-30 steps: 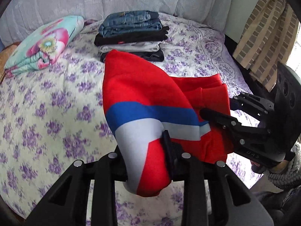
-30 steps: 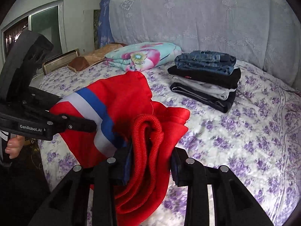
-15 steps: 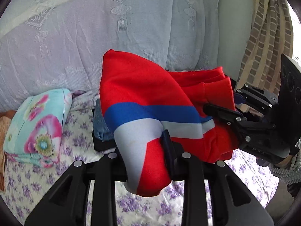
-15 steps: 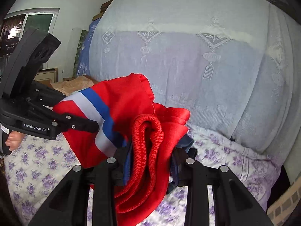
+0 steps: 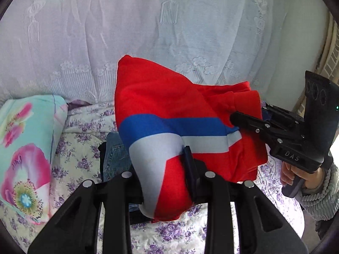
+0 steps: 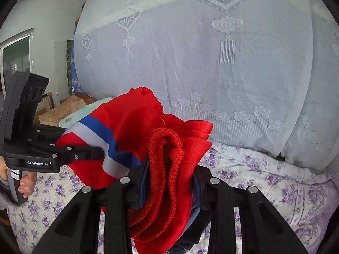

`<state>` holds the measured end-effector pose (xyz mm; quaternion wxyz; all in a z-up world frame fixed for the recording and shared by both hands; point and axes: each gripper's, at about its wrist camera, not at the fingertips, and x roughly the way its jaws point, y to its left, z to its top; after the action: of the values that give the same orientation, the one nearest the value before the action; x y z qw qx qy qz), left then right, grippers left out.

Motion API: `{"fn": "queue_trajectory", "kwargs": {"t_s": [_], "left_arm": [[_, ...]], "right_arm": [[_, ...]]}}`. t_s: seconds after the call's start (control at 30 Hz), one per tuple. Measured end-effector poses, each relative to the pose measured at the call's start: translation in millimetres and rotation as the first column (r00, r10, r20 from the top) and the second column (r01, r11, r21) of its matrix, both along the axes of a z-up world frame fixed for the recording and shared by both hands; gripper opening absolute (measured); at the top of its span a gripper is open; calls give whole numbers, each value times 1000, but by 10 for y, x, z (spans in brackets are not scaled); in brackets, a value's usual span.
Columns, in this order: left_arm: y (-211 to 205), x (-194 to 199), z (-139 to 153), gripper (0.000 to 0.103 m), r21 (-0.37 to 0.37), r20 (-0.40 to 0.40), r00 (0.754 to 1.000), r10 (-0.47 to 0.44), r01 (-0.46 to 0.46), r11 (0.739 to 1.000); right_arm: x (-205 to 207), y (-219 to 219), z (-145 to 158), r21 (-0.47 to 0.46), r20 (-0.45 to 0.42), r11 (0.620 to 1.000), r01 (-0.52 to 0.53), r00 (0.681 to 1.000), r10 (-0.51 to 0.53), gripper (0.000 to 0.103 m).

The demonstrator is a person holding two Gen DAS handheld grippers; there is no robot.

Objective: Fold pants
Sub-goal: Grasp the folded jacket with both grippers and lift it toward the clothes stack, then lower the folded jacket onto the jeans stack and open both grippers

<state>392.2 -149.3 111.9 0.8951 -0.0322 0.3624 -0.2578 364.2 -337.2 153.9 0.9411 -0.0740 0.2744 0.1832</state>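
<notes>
I've got the pants (image 5: 161, 97) up off the bed, folded into a thick bundle. Red fabric w/ 1 blue and 1 white stripe running across. Ribbed red waistband (image 6: 167, 154) bunched at 1 end, striped part at the other. Bundle hangs level-ish, sagging a bit at both ends.

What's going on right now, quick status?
Both claws clamped: left claw, right claw. Red pants folded, held above the bed. Stack of folded jeans directly beneath.

floral pillow (image 5: 27, 148) on purple-flowered bedsheet (image 6: 275, 186)
</notes>
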Motion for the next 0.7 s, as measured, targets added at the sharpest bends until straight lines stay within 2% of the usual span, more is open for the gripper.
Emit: {"fn": "queue_trajectory", "kwargs": {"t_s": [0.1,0.17,0.2,0.27,0.33,0.37,0.4,0.47,0.53,0.6,0.7], "left_arm": [[38,249,-459,30,-13,-94,996,8,-10,1000],[72,337,-798,42,-6,-149,988,28,-29,1000],[100,346,-931,46,-11,-148,988,35,-37,999],[212,312,-1124,66,-50,-152,987,51,-59,997],[305,311,-1223,68,-109,-160,986,45,-63,992],[324,295,-1254,68,-115,-153,987,46,-64,991],[322,269,-1278,68,-112,-142,989,47,-64,992],[321,229,-1297,74,-103,-120,991,60,-72,992],[346,196,-1257,82,-89,-112,990,89,-99,991],[410,150,-1146,82,-82,-87,991,105,-112,990],[497,25,-835,81,-8,20,985,172,-172,985]], "right_arm": [[274,-36,-378,-6,-71,1000,18,997,-18,35],[392,-46,-683,-45,-115,998,41,992,-46,37],[429,-69,-829,-60,-122,997,58,990,-65,40],[463,-212,-1001,29,-137,996,83,988,-78,45],[525,-401,-1096,159,-189,982,104,979,-73,53],[542,-482,-1144,208,-211,972,110,975,-66,60],[583,-549,-1188,243,-228,962,122,971,-66,73],[647,-690,-1298,327,-278,931,160,958,-67,89],[675,-794,-1333,396,-306,901,175,951,-50,92],[604,-785,-1212,372,-274,912,176,959,-74,92],[466,-831,-905,322,-195,928,186,973,-127,92]]}}
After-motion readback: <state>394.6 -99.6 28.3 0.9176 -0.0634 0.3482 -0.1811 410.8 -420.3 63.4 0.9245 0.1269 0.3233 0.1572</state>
